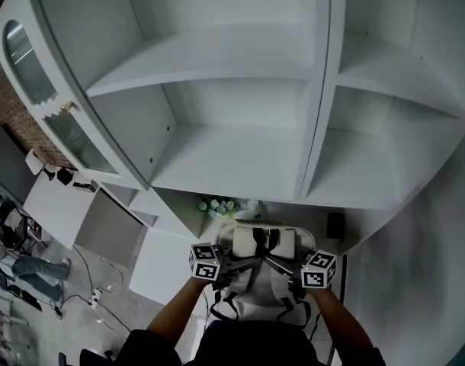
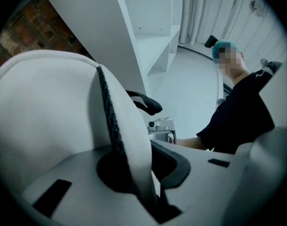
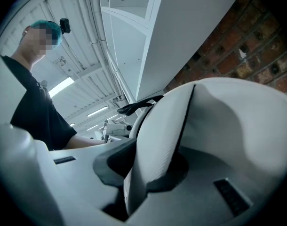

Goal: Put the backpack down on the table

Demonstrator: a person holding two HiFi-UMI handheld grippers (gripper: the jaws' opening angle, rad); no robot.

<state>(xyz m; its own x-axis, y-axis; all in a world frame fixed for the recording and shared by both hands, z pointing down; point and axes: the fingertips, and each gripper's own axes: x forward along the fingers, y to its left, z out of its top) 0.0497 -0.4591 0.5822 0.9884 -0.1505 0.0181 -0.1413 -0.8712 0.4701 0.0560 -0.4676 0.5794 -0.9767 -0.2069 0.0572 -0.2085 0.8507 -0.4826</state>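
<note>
Backpack straps are what both tongs have hold of: the left gripper has its jaws nipped together on the left strap, a white padded band with a dark mesh edge that runs up out of the slot. The right gripper is closed the same way on the right strap. Gripping one strap each, with both tools pointing level and inward towards each other, keeps the load even, so the bag should hang square instead of swinging to one side. From above, the left gripper and right gripper sit close together over the upper back panel of the white backpack, which hangs or lies just in front of the person, straps facing up. Its black carry handle arches free between the two tools, untouched. Beyond the bag stands a tall white shelf unit with bare shelves, and a few pale green items sit on the ledge at its foot. Whether the bag's bottom already rests on the table I cannot tell, since the person's body hides its lower end. While both grips hold, I would count the setting-down as not yet finished.
</note>
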